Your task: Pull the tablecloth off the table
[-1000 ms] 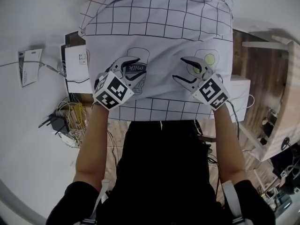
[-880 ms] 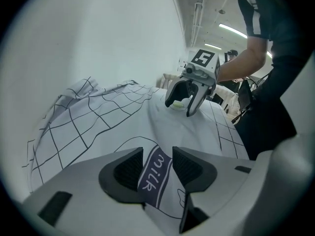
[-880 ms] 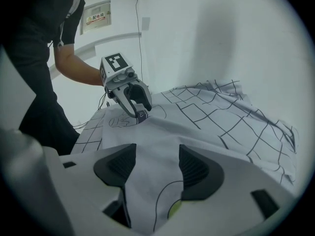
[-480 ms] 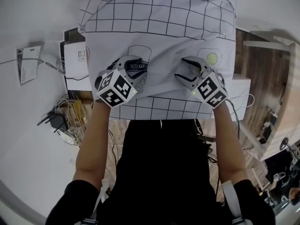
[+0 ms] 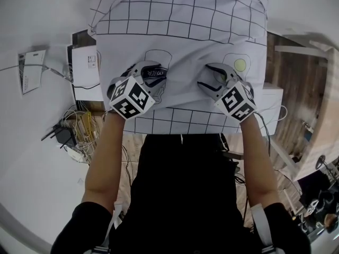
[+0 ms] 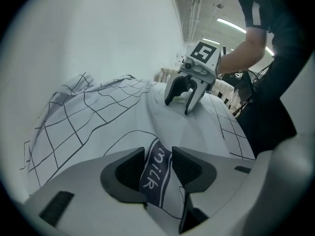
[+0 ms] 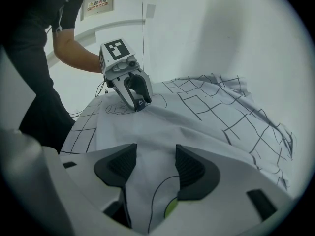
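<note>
Clamping on with both tongs! Nipping shut with the left gripper [image 6: 158, 163] on a raised fold of the white fabric tablecloth with the black grid border [image 5: 180, 36], with pads [image 6: 129, 168] pressed against the cloth from both sides. Biting likewise with the right gripper [image 7: 151, 165] on a fatter hump of the same cloth, set a shade wider round it. Working side by side near the front edge, just inside the grid border.

On to the big sheet: draped right over the table, hiding it, hanging down the near side in front of the person's dark clothing, rumpled into loose folds at the far end. Looks thin, soft and light. Should slide readily, by the look of it, yet likely to bunch and stretch rather than travel as one piece, and apt to slip from a shallow pinch. Best taken as here, by deep folds on either half of the near end, for an even draw toward the body.

Down to the bare forearms [image 5: 103, 157]: reaching forward from the body, roughly parallel, with wrists angled to tip the jaws onto the cloth.

Smallest last: catching the dark "milk" label print [image 6: 156, 168] right between the left pads; sitting just beside the yellow egg-yolk dot [image 5: 239, 65] with the right gripper.
</note>
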Demonstrator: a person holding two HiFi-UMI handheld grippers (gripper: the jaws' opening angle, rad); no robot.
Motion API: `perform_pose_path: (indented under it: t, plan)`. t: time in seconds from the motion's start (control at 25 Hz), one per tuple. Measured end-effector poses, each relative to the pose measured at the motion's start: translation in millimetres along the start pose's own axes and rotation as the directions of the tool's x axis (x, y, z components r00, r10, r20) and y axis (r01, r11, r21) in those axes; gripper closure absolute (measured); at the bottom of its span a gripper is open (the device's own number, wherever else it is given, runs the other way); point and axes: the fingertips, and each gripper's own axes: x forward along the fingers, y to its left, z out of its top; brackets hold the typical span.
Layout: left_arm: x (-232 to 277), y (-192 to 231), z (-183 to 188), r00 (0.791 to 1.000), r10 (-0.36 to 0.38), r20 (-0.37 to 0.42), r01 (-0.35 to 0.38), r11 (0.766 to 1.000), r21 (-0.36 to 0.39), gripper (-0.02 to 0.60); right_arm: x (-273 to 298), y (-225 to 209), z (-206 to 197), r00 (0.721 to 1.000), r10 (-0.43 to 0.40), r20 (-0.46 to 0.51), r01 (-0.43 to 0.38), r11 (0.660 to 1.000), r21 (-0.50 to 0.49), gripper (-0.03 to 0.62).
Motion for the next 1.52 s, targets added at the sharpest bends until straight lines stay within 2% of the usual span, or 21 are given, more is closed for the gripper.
perform_pose_path:
  t: [0.12,0.36,0.6,0.8,1.04,1.52]
  plan:
    - [0,0,0,1.000,0.002,-0.001,-0.002,1.000,-0.003,0.421,0,-1,0,1.000,0.000,0.003,0.000,1.000,0.004,0.347]
    - [0,3,1,1.000,0.003,0.006,-0.002,1.000,-0.019,0.462,1,-3,4,1.000,-0.005,0.008,0.005,1.000,0.014,0.413]
    - [-1,6,2,1.000,-0.004,0.007,0.004,0.999,-0.032,0.521,4,-1,8,1.000,-0.002,-0.004,0.002,1.000,0.005,0.514]
    - [-1,7,4,1.000,-0.011,0.010,0.011,0.999,-0.036,0.558,5,-2,11,1.000,-0.010,-0.006,0.010,1.000,0.001,0.549]
    - [-6,7,9,0.999,-0.013,0.042,0.015,0.998,-0.057,0.568,-1,-4,17,0.999,-0.044,0.025,0.044,0.999,0.017,0.563]
    - [-30,11,31,0.992,0.014,0.127,-0.005,0.997,-0.076,0.568,-22,-4,33,0.994,-0.059,0.089,0.053,0.996,0.073,0.566]
